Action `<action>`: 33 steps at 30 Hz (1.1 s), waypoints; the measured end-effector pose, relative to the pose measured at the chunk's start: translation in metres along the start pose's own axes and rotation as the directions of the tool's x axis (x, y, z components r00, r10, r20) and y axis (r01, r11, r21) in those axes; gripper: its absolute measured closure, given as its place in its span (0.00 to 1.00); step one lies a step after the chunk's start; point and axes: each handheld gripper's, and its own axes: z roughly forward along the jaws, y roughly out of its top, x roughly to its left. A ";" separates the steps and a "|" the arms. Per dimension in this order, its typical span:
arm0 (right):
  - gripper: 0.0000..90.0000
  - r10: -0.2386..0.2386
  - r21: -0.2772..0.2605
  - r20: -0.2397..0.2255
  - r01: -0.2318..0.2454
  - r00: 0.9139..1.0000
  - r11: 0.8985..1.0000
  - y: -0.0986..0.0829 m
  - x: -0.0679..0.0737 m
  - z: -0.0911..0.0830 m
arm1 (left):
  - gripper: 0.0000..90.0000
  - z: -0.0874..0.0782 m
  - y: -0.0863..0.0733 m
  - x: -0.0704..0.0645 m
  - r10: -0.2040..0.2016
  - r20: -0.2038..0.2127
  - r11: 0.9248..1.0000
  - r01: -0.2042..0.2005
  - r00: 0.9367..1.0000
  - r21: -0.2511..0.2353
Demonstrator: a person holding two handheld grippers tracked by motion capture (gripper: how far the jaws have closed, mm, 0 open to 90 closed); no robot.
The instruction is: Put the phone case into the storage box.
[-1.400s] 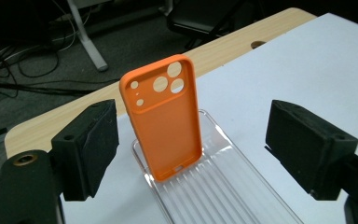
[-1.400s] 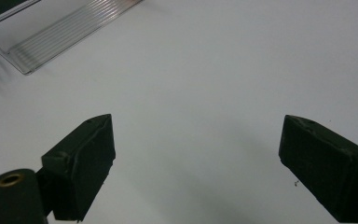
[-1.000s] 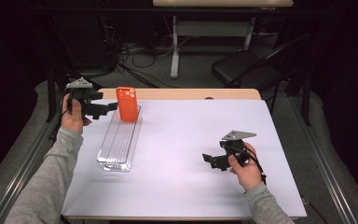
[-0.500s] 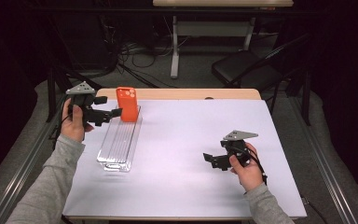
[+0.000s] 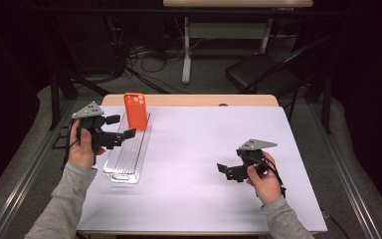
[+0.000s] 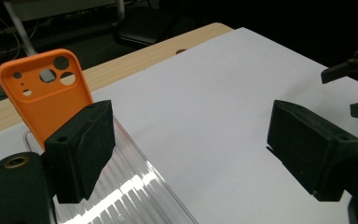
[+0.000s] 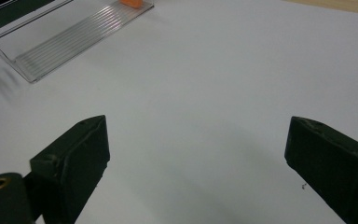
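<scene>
An orange phone case (image 5: 136,110) (image 6: 46,93) stands upright in the far end of a clear ribbed rack (image 5: 129,154) (image 6: 135,191) at the left of the table. My left gripper (image 5: 122,126) (image 6: 196,144) hovers over the rack's left side, just short of the case. Its jaws are wide apart with nothing between them. My right gripper (image 5: 226,172) (image 7: 200,158) is held low over the white sheet at the right. It is open and empty too. The rack (image 7: 74,37) lies far ahead of it, with a sliver of the orange case (image 7: 131,3).
A white sheet (image 5: 204,149) covers most of the wooden table (image 5: 189,100). A dark chair (image 5: 258,69) and a desk leg (image 5: 186,50) with cables stand beyond the far edge. Metal rails (image 5: 25,169) run along both sides of the table.
My left gripper has drawn back from the orange case toward the near side, along the rack. The case stays standing. My right gripper has hardly moved.
</scene>
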 end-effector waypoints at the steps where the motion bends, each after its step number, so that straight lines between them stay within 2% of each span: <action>1: 0.06 0.000 0.000 0.000 0.000 1.000 1.000 0.000 0.000 0.000 | 0.17 0.000 0.000 0.000 0.000 0.000 1.000 0.000 1.000 0.000; 3: 0.06 -0.008 0.000 0.000 0.008 1.000 1.000 0.001 0.001 0.000 | 0.17 -0.001 -0.004 -0.004 0.001 0.008 1.000 -0.001 1.000 -0.009; 9: 0.05 -0.022 -0.005 0.013 0.022 1.000 1.000 0.003 0.005 -0.002 | 0.16 0.001 -0.014 -0.012 0.007 -0.003 1.000 -0.007 1.000 -0.009; 12: 0.03 -0.028 -0.023 0.025 0.028 0.999 0.999 0.004 0.008 -0.005 | 0.13 0.000 -0.017 -0.016 0.005 0.013 1.000 -0.004 1.000 -0.020; 19: 0.02 -0.025 -0.064 0.037 0.027 0.999 0.998 0.005 0.011 -0.019 | 0.12 0.002 -0.024 -0.028 0.024 0.050 0.999 -0.022 0.998 -0.026; 22: 0.02 -0.035 -0.074 0.057 0.040 0.998 0.996 0.001 0.012 -0.027 | 0.12 0.005 -0.031 -0.036 0.059 0.053 0.998 -0.058 0.997 -0.017; 29: 0.02 -0.046 -0.083 0.074 0.052 0.996 0.995 -0.007 0.011 -0.037 | 0.12 0.009 -0.041 -0.045 0.077 0.069 0.997 -0.074 0.995 -0.037; 33: 0.02 -0.035 -0.089 0.075 0.042 0.997 0.995 -0.012 0.010 -0.040 | 0.12 0.011 -0.045 -0.048 0.076 0.078 0.996 -0.072 0.994 -0.049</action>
